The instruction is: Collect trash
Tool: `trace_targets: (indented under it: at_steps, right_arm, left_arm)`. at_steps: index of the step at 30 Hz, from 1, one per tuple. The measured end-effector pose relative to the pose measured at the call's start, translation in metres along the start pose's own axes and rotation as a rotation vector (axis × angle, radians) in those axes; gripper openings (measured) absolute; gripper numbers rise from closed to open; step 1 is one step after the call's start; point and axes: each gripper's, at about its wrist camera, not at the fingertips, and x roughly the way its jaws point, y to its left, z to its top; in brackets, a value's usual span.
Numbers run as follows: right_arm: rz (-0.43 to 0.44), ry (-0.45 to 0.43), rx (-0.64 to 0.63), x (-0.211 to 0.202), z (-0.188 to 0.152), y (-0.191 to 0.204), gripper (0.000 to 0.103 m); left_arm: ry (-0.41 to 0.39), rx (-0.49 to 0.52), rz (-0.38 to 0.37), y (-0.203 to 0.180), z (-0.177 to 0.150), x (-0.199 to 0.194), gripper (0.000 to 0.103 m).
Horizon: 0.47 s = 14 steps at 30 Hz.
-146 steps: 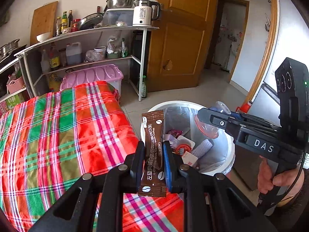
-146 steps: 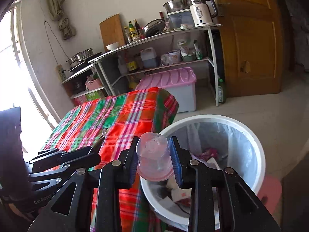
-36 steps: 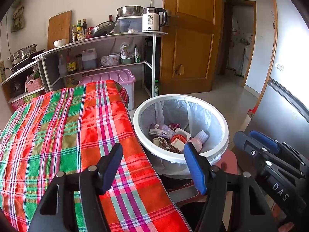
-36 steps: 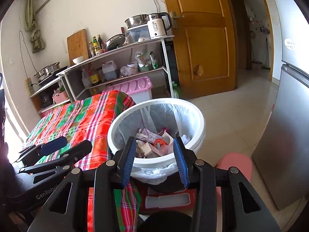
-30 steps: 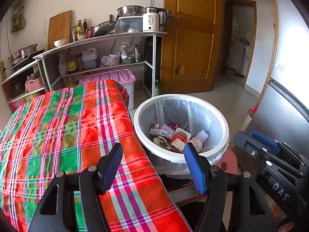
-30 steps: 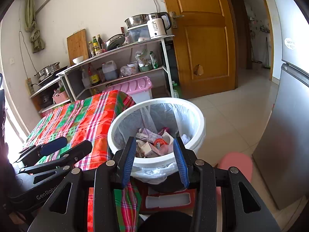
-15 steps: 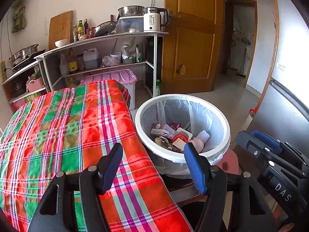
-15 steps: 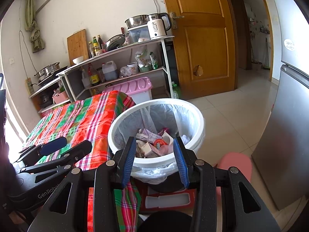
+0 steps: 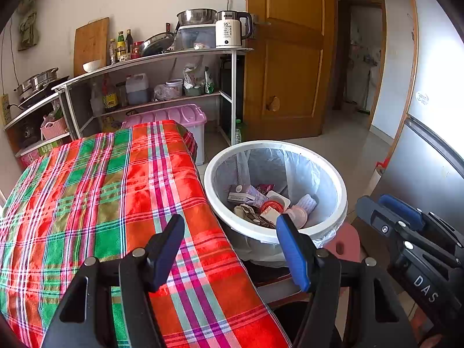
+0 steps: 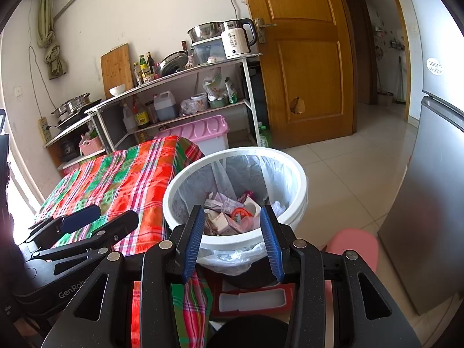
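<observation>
The left gripper (image 9: 230, 248) hangs with its jaws spread wide and nothing between them, its dark left finger (image 9: 165, 249) over the plaid tablecloth (image 9: 95, 203) and its blue-padded right finger (image 9: 293, 252) in front of the white bin (image 9: 337, 179). Just beyond that right finger, inside the bin, lies the trash (image 9: 266, 206): a crumpled brown wrapper, a small carton, a red-rimmed lid and a pale pink cup, all heaped on the clear liner bag. The bin stands just beside the table's edge, ahead and to the right of this gripper. Farther right, the other tool's black body juts in, marked with white letters.

The right gripper (image 10: 232, 239) is also released, its two blue pads parted and empty, aimed down at the same bin, whose near rim sits right between and just past the fingertips. The trash shows in the gap between them, low in the liner. To this gripper's left the left gripper reaches over the cloth. Below the bin a pink stool (image 10: 356, 246) peeks out on the right and a red tray lies on the floor.

Beyond the bin stands a metal shelf rack (image 10: 185, 87) with a white kettle (image 10: 236, 42), steel bowl, bottles and cutting board, a pink-lidded storage box (image 10: 200, 134) under it, and a wooden door (image 10: 304, 58) to its right
</observation>
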Motion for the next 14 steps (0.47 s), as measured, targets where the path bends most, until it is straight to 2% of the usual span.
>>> trace_targets:
  at_steps: [14]
  right_arm:
    - [0.001, -0.001, 0.0, 0.0, -0.0003, 0.0001, 0.041]
  left_arm:
    - [0.006, -0.003, -0.001, 0.0038, -0.0013, -0.0012, 0.068]
